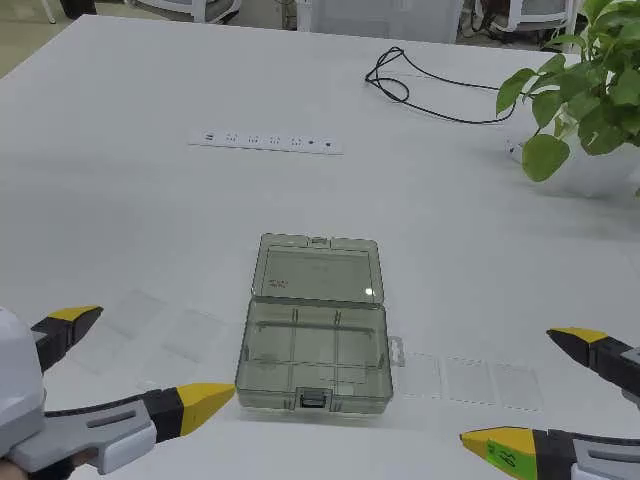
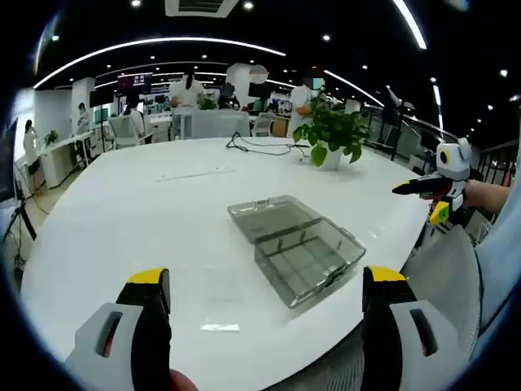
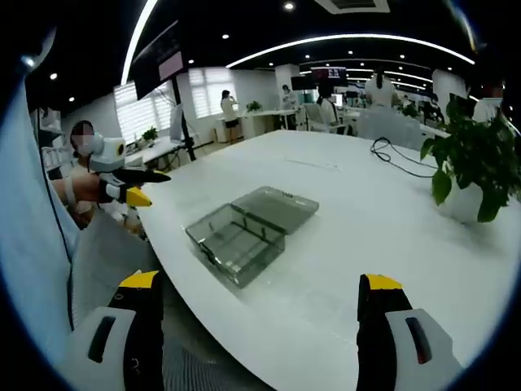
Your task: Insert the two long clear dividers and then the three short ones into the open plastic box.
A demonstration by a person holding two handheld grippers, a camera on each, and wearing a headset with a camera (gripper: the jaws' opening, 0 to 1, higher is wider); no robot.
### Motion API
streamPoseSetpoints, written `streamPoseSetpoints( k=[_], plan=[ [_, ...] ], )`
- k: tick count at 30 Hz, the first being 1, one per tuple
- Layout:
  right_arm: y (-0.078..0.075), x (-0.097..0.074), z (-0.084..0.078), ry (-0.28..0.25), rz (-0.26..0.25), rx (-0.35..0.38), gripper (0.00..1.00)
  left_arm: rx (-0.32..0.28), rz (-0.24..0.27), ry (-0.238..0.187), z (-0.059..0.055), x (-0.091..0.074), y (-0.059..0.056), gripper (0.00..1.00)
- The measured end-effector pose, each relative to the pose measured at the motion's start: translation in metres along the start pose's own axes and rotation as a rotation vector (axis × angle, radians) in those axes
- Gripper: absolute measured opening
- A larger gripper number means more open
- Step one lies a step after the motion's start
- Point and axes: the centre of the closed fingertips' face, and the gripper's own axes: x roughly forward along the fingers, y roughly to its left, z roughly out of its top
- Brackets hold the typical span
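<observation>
Clear dividers (image 1: 195,335) are seen lying flat on the tabletop (image 1: 150,210), none of them standing in the plastic box (image 1: 312,345). The task is therefore judged to be at its very start, with the first long piece not yet picked up. Two sheets are laid to the left of the box, near the left tongs (image 1: 135,365). A row of three (image 1: 470,381) is laid just to the right of it, close by the right tongs (image 1: 508,385). Which set is the long one cannot be told for certain from this angle, though by its count the pair is taken to be it. Both tongs are held wide apart, and nothing is gripped by either.

The box is made of smoky, see-through plastic and is rectangular with rounded corners. Its lid (image 1: 318,268) is folded back flat on the far side, and a small latch (image 1: 313,400) is seen at the near wall. Faint lines are seen across its floor; whether they are ribs or slots cannot be made out. The dividers are thin, flat, nearly colourless sheets, hardly set off from the matt white tabletop, and are expected to be slippery and hard to lift.

For the next move, one sheet of the pair is to be approached low, nipped at an edge, turned upright and lined up along the box's length.
</observation>
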Motion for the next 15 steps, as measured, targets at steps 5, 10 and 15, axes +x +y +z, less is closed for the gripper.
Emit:
streamPoseSetpoints(
  k=[5, 10, 15],
  plan=[
    [0.0, -0.0003, 0.0001, 0.001, 0.001, -0.005, 1.0, -0.001, 0.002, -0.003, 0.0011, -0.0005, 0.0002, 1.0],
    [-0.0015, -0.0017, -0.0006, 0.002, -0.002, -0.004, 1.0, 0.002, 0.004, -0.004, 0.0014, -0.0004, 0.0014, 1.0],
    [-0.0029, -0.0031, -0.0011, -0.002, -0.003, 0.006, 1.0, 0.005, 0.002, 0.0, 0.0014, 0.0, 0.0014, 1.0]
  ],
)
